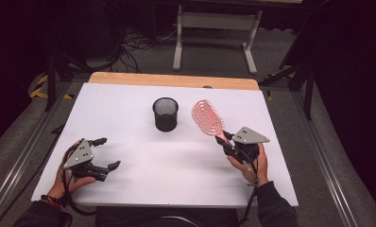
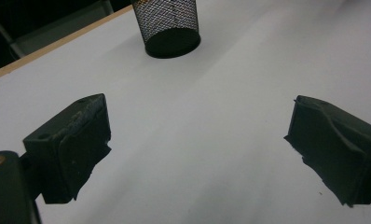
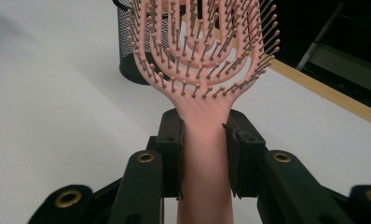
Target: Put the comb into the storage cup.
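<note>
A pink hairbrush [image 1: 208, 118] with an open, looped head points up and left from my right gripper [image 1: 227, 140], which is shut on its handle. In the right gripper view both pads clamp the pink handle [image 3: 205, 154], and the bristled head [image 3: 202, 42] rises in front of the cup. A black mesh cup [image 1: 166, 114] stands upright mid-table, left of the brush head; its base [image 2: 172, 42] appears at the top of the left gripper view. My left gripper [image 1: 106, 152] rests at the front left of the table, open, with nothing between its fingers [image 2: 72, 149].
The white tabletop [image 1: 143, 165] has a wooden strip [image 1: 172, 79] along its far edge. Beyond it stand a white desk frame [image 1: 214, 28] and floor cables. Metal rails run along both sides of the table.
</note>
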